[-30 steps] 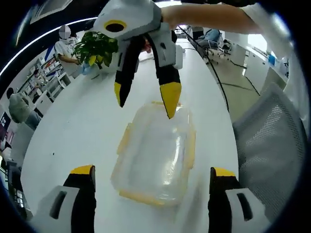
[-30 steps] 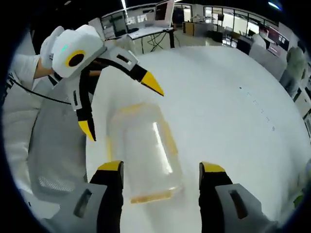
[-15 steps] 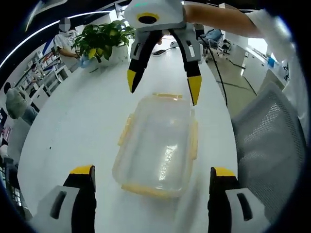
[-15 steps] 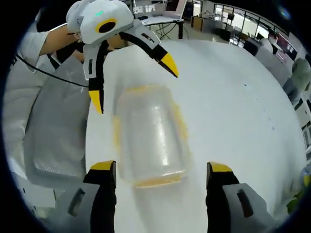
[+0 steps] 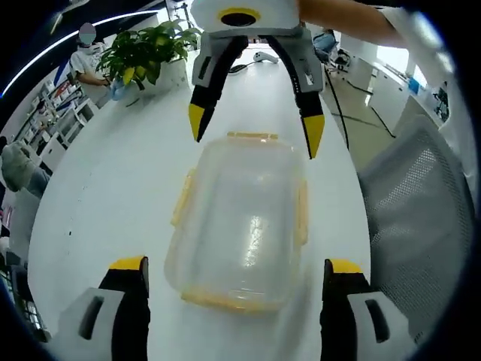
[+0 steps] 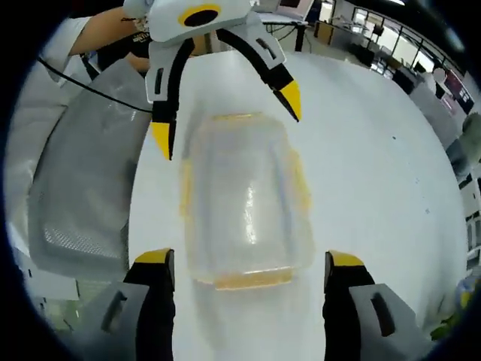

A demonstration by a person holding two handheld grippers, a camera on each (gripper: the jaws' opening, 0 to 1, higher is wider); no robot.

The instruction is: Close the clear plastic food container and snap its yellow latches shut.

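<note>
sitting lid-down on a white table, the clear plastic food container is lying between two hand-held tools. the left gripper is holding its yellow-tipped jaws spread wide at the near end, gripping nothing. the right gripper is facing it from the far end, jaws likewise spread wide and empty. yellow latches are lining the container's edges; whether they are snapped cannot be told. a potted plant is standing at the far left, a grey mesh chair to the right.
</note>
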